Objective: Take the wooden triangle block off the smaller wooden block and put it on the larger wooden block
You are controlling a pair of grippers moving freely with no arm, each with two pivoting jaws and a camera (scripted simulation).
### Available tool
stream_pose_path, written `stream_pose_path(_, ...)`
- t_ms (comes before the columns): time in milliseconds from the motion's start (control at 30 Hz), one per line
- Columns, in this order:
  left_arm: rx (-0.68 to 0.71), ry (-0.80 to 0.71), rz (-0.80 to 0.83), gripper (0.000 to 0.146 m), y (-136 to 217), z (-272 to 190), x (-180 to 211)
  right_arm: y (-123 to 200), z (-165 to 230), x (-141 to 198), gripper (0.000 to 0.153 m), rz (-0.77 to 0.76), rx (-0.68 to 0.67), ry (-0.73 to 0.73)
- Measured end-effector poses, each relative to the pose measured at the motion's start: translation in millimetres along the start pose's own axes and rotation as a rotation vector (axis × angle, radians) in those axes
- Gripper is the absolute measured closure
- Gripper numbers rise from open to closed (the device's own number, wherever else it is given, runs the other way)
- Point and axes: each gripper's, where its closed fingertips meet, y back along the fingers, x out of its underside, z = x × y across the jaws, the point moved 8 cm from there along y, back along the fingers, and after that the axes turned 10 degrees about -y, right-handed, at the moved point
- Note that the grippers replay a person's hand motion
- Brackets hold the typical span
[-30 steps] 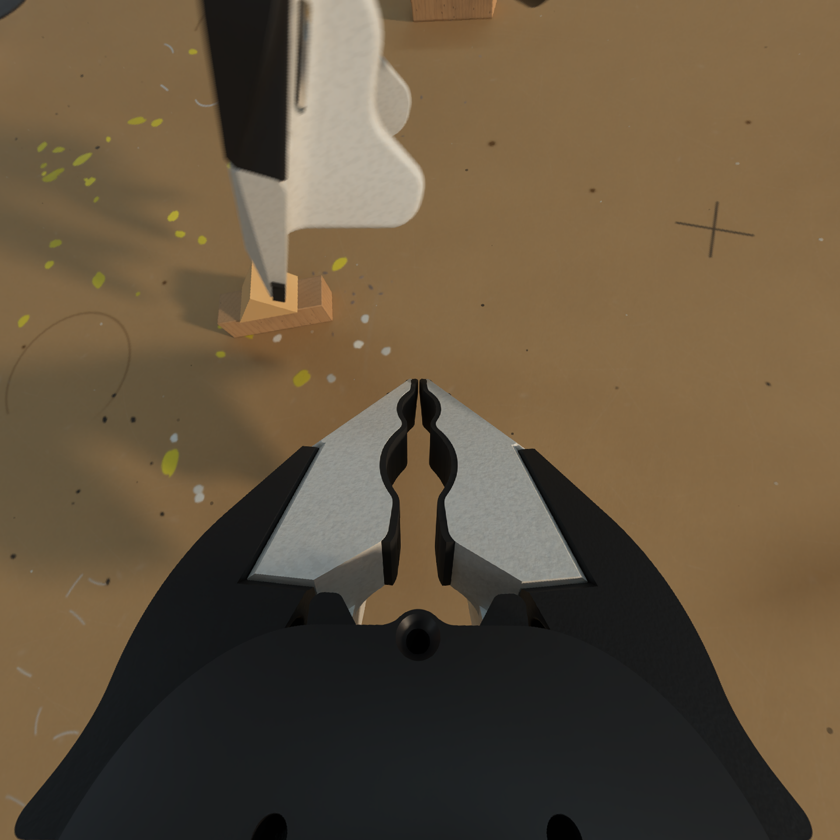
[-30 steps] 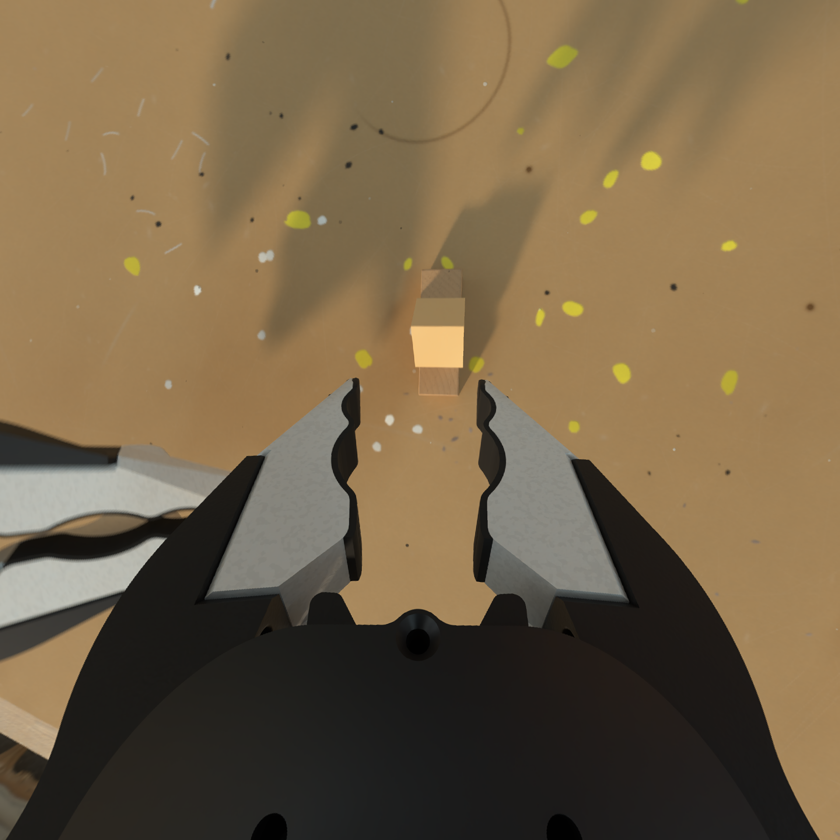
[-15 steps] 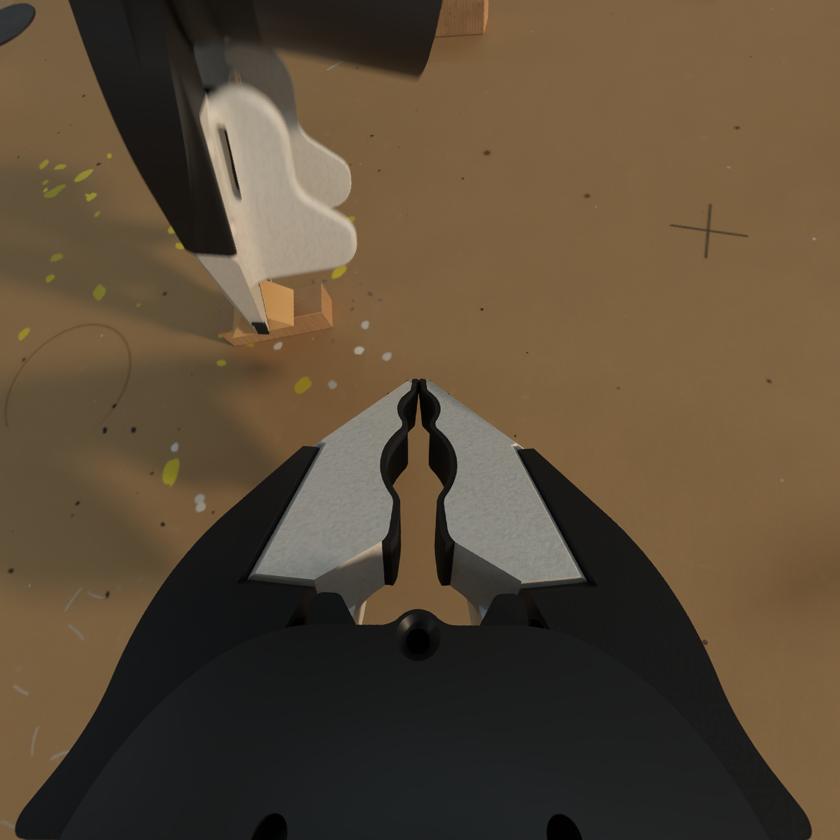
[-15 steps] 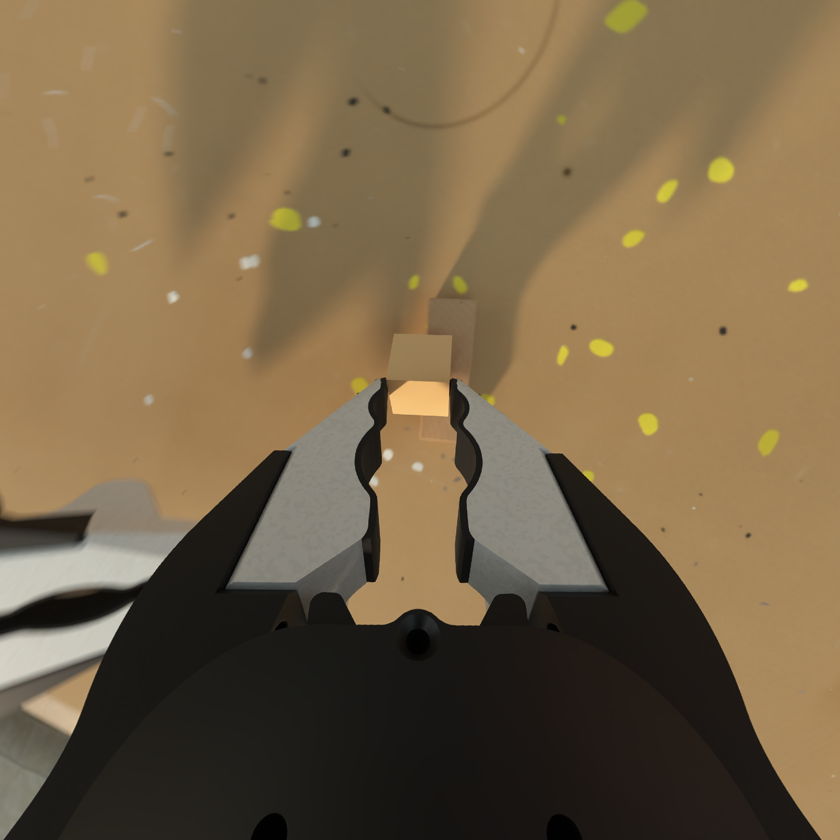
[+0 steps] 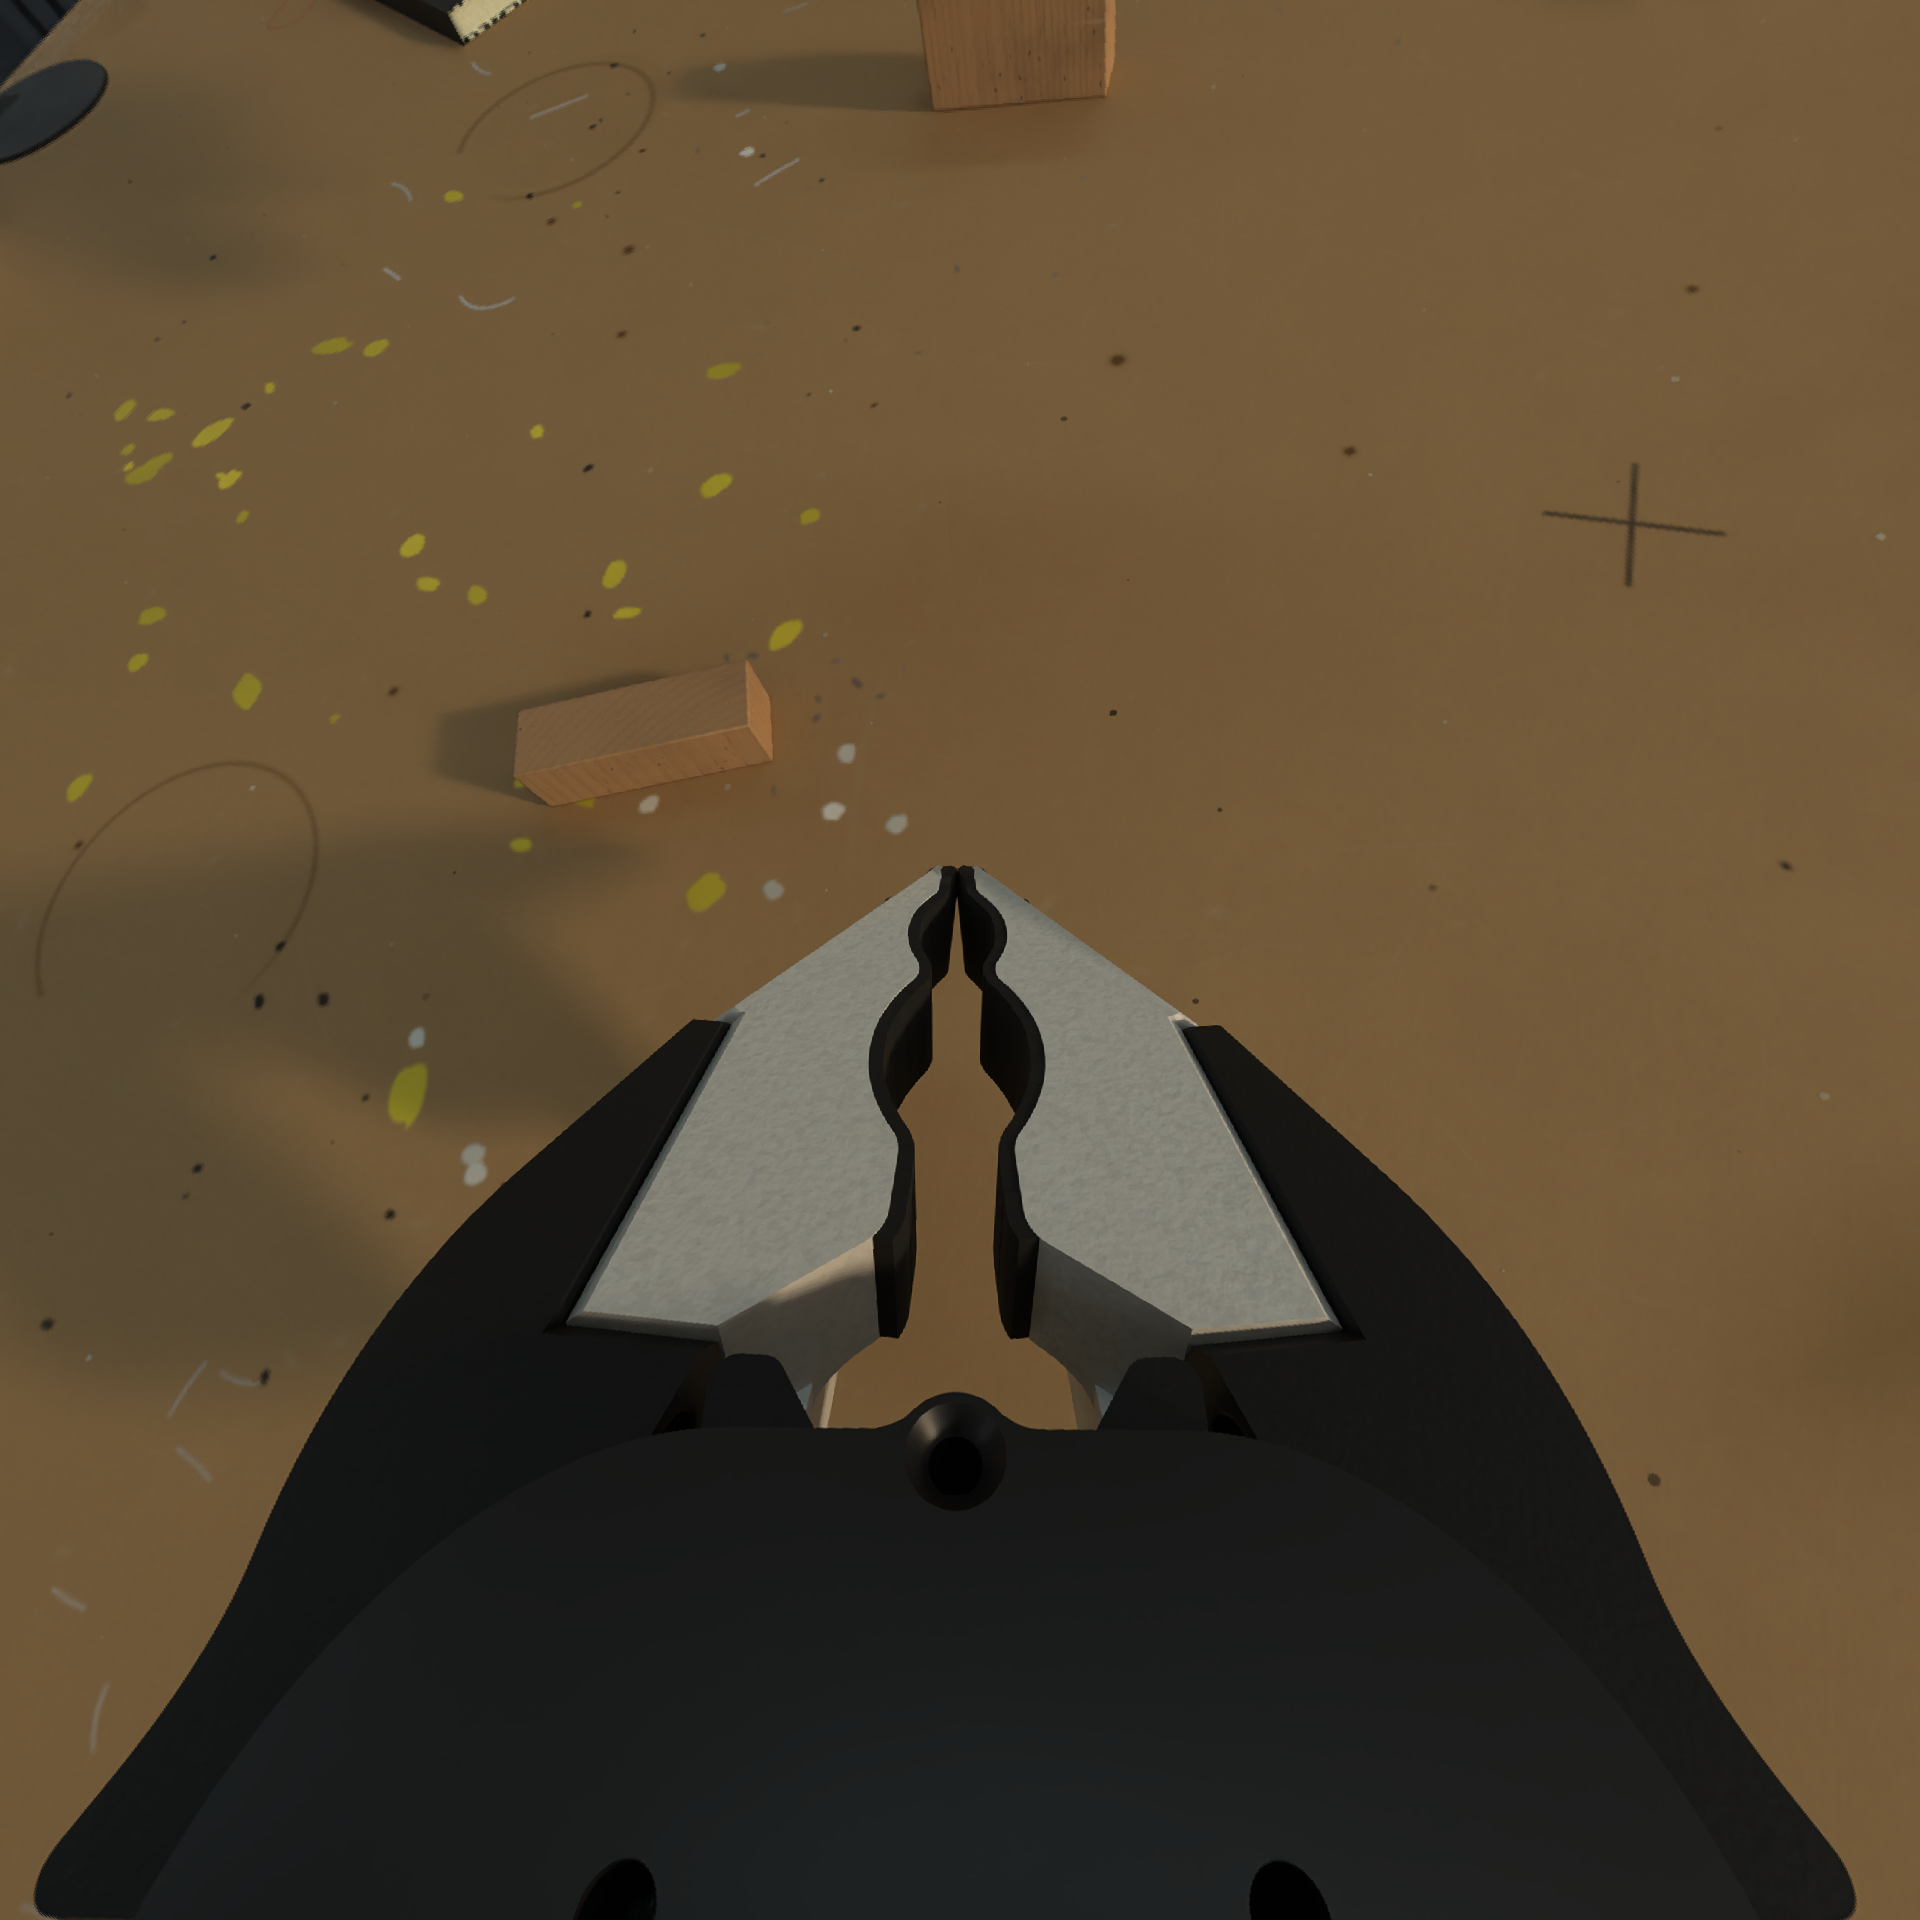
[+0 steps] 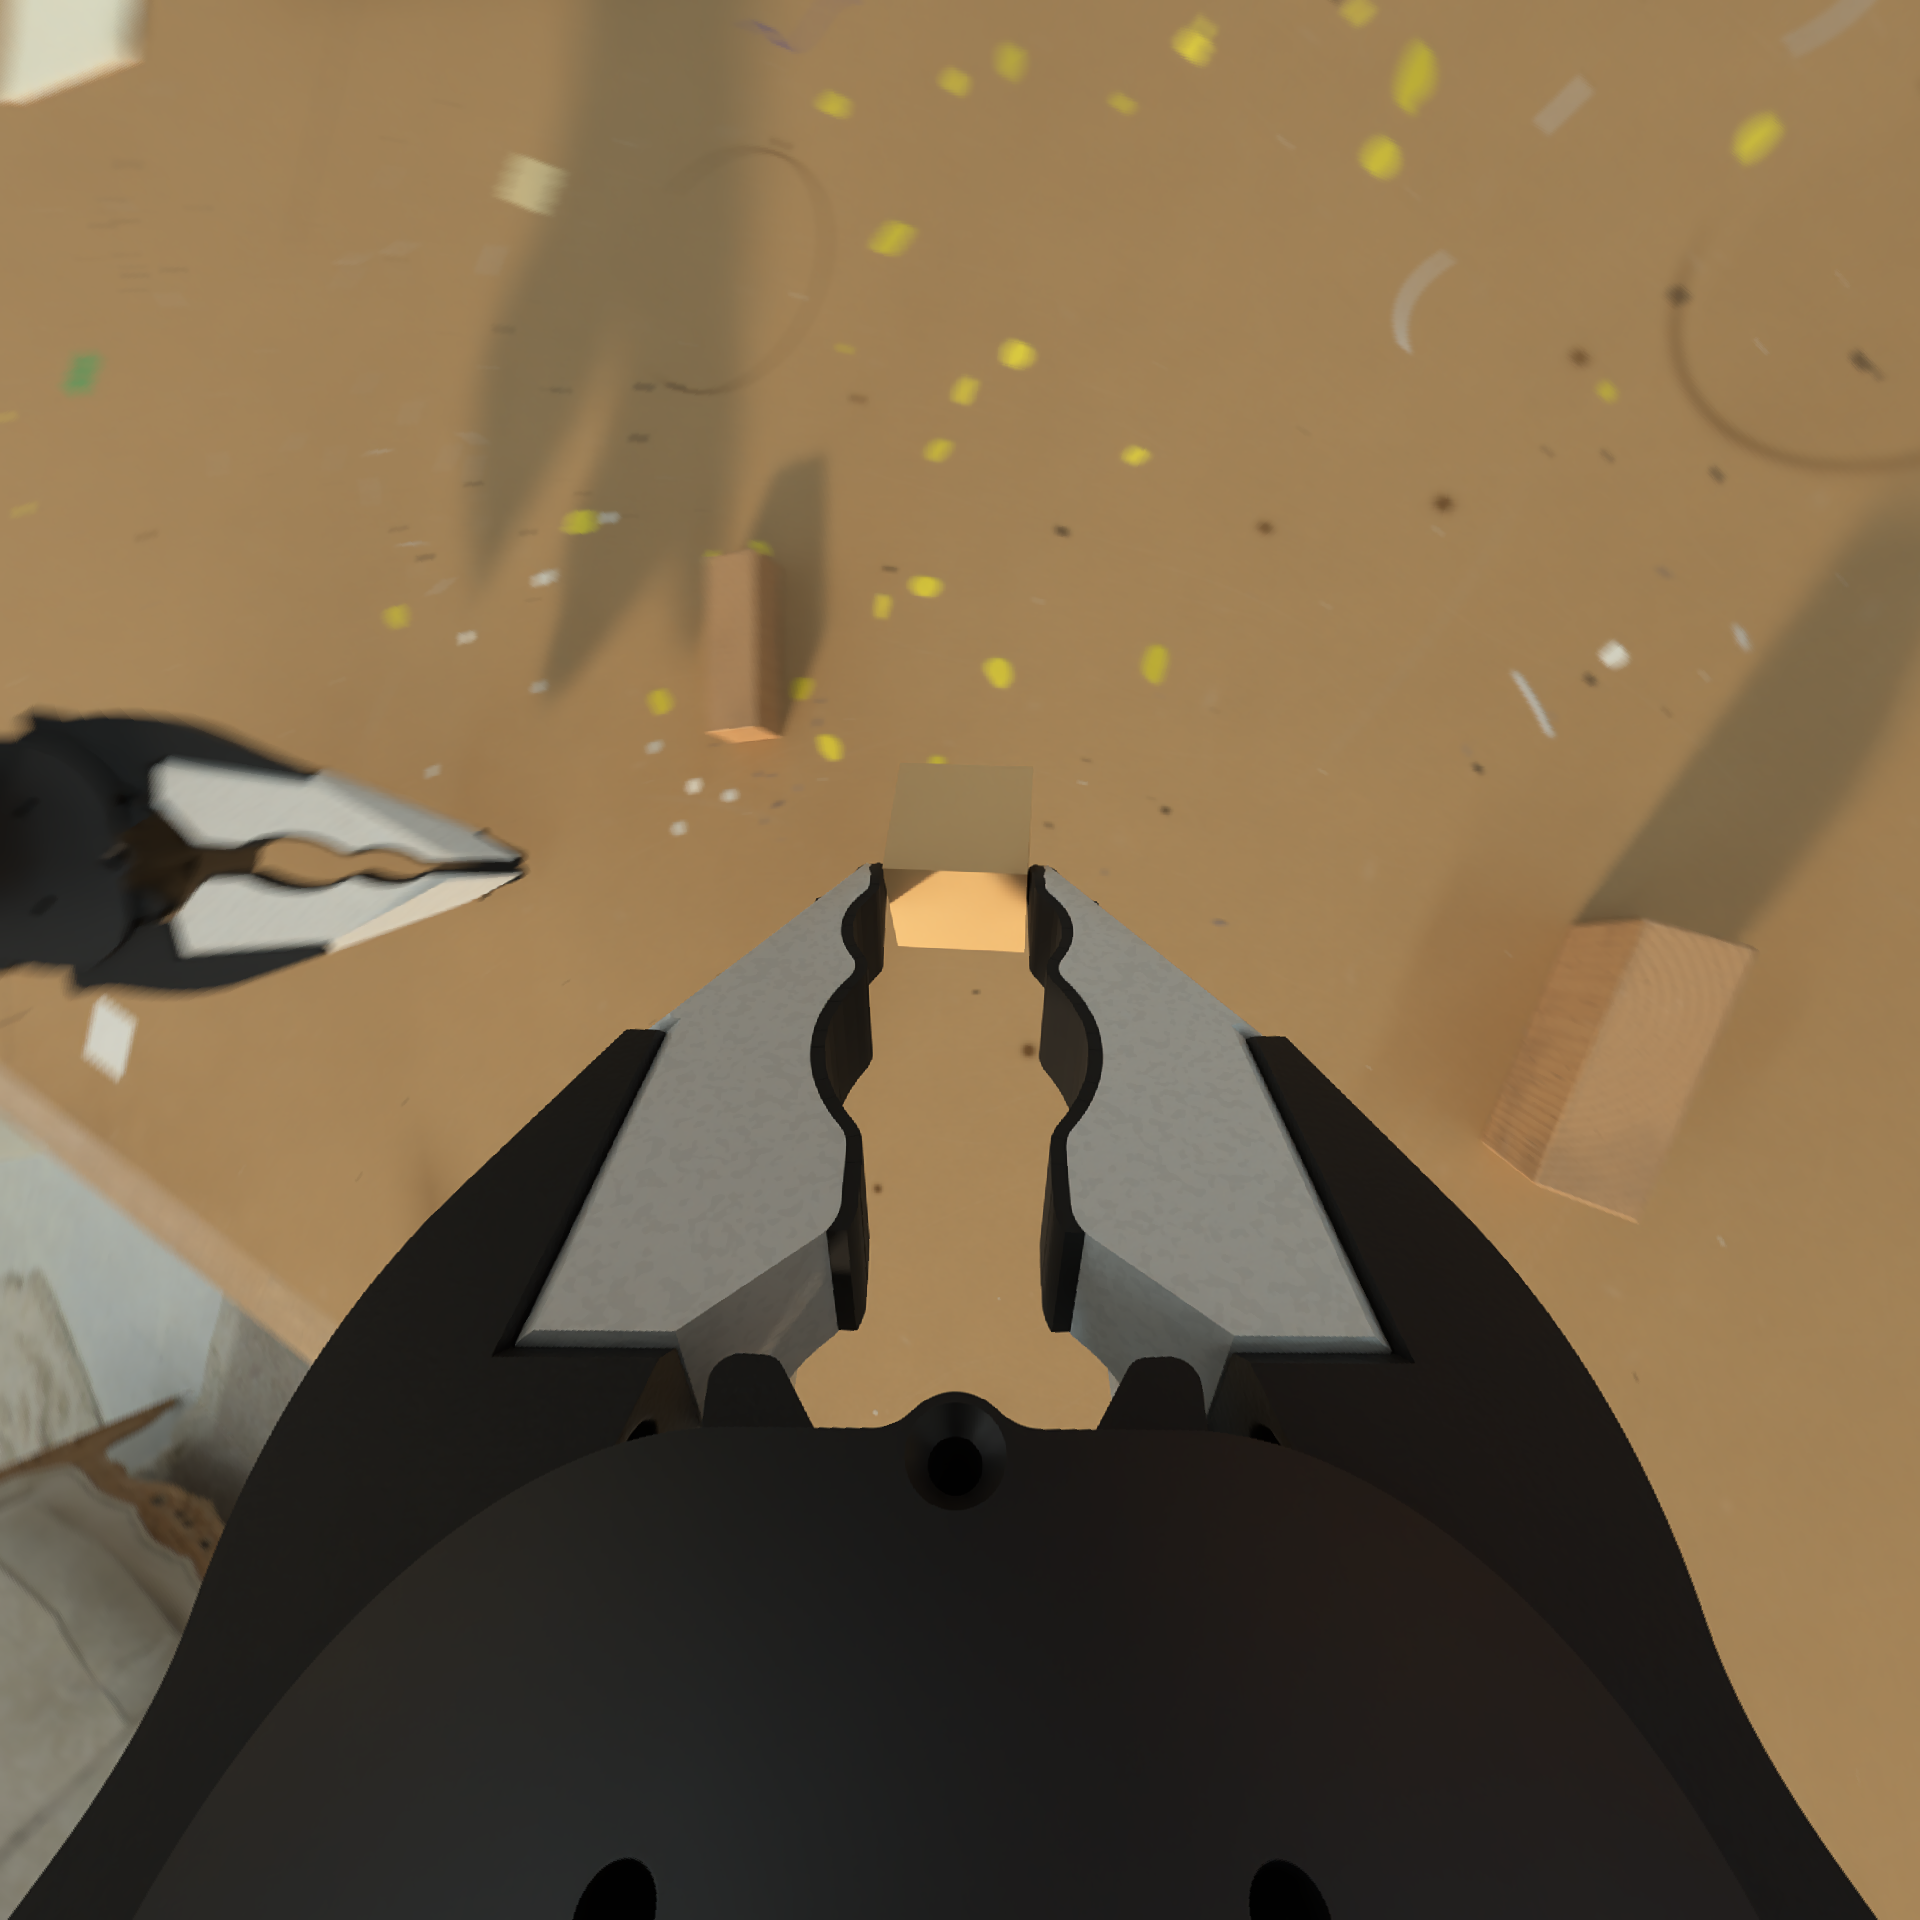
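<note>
My right gripper (image 6: 956,883) is shut on the wooden triangle block (image 6: 958,862) and holds it high above the table. The smaller wooden block (image 5: 644,732) lies flat with nothing on it; it also shows below in the right wrist view (image 6: 740,649). The larger wooden block (image 5: 1018,47) stands at the far edge of the left wrist view, and at the right in the right wrist view (image 6: 1610,1060). My left gripper (image 5: 956,873) is shut and empty, hovering right of the smaller block; it shows at the left in the right wrist view (image 6: 514,868).
The brown table (image 5: 1247,727) is flecked with yellow and white paint spots. A black round object (image 5: 47,104) and a dark-edged thing (image 5: 447,12) lie at the far left. The table's edge (image 6: 156,1205) and pale cloth (image 6: 83,1558) show at the lower left.
My right gripper closed on the triangle block, lifted it off the smaller block and rose out of the left wrist view. The left gripper stayed in place.
</note>
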Motion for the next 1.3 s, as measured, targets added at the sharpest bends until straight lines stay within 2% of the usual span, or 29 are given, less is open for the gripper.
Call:
stream_pose_path(67,0.008,0.014,-0.011,0.146,0,2,1,12,7,5,0.126,-0.048,-0.096,0.05)
stream_pose_path(133,0.011,0.032,-0.018,0.146,-1,3,2,25,2,6,0.126,-0.078,-0.093,0.04)
stream_pose_path(200,0.005,0.028,-0.02,0.146,-1,4,2,39,-13,5,0.126,-0.104,0.021,0.001)
stream_pose_path(300,0.001,0.011,-0.018,0.146,-1,3,3,50,-52,3,0.126,-0.118,0.299,-0.079)
stream_pose_path(367,0.007,0.022,-0.017,0.146,-1,4,3,43,-80,4,0.126,-0.037,0.425,-0.123)
stream_pose_path(500,0.005,0.018,-0.015,0.146,-1,4,3,20,-115,4,0.126,0.051,0.553,-0.127)
stream_pose_path(700,0.005,0.012,-0.017,0.146,-1,4,3,-9,-119,6,0.125,0.175,0.533,-0.124)
stream_pose_path(767,0.007,0.0,-0.022,0.146,-1,4,4,-3,-107,5,0.086,0.145,0.562,-0.101)
stream_pose_path(833,0.01,-0.006,-0.027,0.146,0,5,4,12,-77,5,0.073,0.069,0.549,-0.092)
stream_pose_path(933,0.015,-0.002,-0.038,0.146,-1,6,5,24,-1,8,0.074,-0.138,0.436,0.066)
stream_pose_path(1000,0.013,-0.002,-0.042,0.146,-2,6,5,8,56,16,0.086,-0.191,0.22,0.222)
stream_pose_path(1033,0.013,-0.004,-0.042,0.146,-2,6,5,-6,78,20,0.093,-0.158,0.137,0.289)
stream_pose_path(1133,0.02,-0.005,-0.044,0.146,-1,6,5,-61,117,20,0.09,-0.087,0.18,0.479)
stream_pose_path(1200,0.027,-0.003,-0.048,0.146,-1,7,6,-99,130,20,0.088,-0.009,0.135,0.492)
stream_pose_path(1300,0.03,-0.007,-0.054,0.146,0,7,7,-141,141,15,0.085,0.079,0.021,0.318)
